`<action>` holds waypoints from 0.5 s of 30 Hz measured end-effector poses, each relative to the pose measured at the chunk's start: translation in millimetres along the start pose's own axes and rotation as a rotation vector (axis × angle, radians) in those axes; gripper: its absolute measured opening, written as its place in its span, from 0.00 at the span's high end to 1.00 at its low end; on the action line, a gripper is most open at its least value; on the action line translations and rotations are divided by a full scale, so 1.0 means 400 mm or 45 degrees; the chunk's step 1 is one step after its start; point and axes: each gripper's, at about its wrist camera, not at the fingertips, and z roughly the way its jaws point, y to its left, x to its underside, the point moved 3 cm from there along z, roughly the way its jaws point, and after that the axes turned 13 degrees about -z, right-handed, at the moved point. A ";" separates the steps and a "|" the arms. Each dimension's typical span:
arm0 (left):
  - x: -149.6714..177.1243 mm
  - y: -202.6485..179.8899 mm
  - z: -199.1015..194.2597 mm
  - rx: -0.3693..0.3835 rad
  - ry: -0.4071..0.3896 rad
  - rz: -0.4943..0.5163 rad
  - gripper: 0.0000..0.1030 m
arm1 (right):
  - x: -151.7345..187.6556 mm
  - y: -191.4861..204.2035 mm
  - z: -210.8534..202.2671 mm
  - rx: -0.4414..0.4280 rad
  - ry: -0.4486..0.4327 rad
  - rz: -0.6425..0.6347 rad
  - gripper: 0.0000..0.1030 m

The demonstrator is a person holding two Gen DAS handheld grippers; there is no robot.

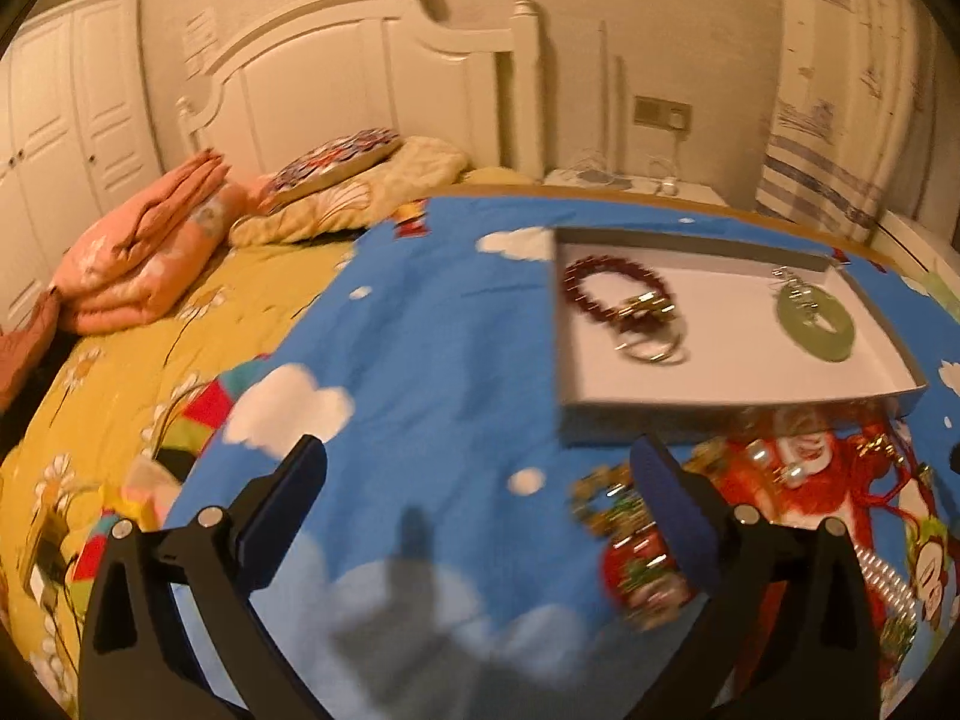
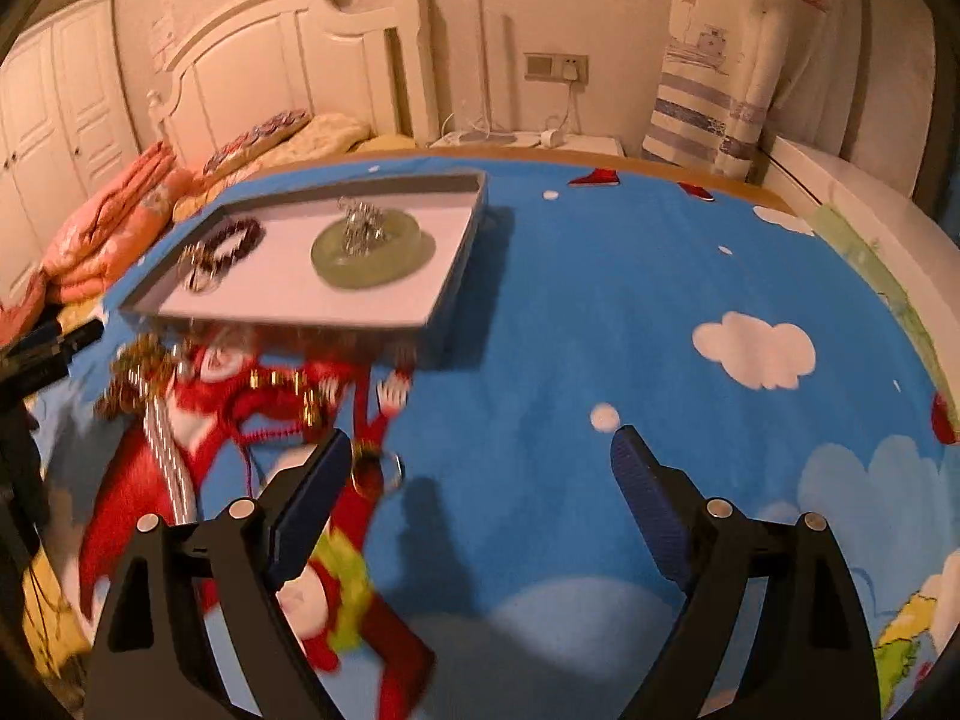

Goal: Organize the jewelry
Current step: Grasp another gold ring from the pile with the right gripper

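A shallow white box (image 1: 738, 387) (image 2: 288, 315) lies on the blue cartoon bedspread. In it are a dark red bead bracelet (image 1: 600, 291) (image 2: 231, 243), metal rings (image 1: 651, 348) and a green jade disc (image 1: 816, 324) (image 2: 372, 255) with a silver chain on it. Loose jewelry lies in front of the box: gold pieces (image 1: 624, 504) (image 2: 288, 390), a silver strap (image 1: 888, 582) (image 2: 165, 450), a gold ring (image 2: 378, 471). My left gripper (image 1: 477, 474) is open and empty, left of the pile. My right gripper (image 2: 480, 456) is open and empty, right of the pile.
Folded orange blankets (image 1: 144, 252) and a pillow (image 1: 336, 162) lie by the white headboard (image 1: 360, 78). A nightstand (image 2: 528, 141) and a curtain (image 2: 720, 60) stand behind the bed. The left gripper's body shows at the left edge (image 2: 42, 354).
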 end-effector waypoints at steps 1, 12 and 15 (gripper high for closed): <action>0.004 0.015 -0.001 -0.002 0.010 -0.014 0.03 | 0.008 0.003 -0.004 -0.009 0.010 -0.017 0.18; 0.037 0.071 0.021 -0.004 0.152 -0.121 0.03 | 0.014 0.066 0.031 -0.124 0.103 -0.155 0.36; 0.038 0.077 0.028 0.006 0.170 -0.143 0.03 | -0.004 0.076 0.047 -0.138 0.106 -0.176 0.41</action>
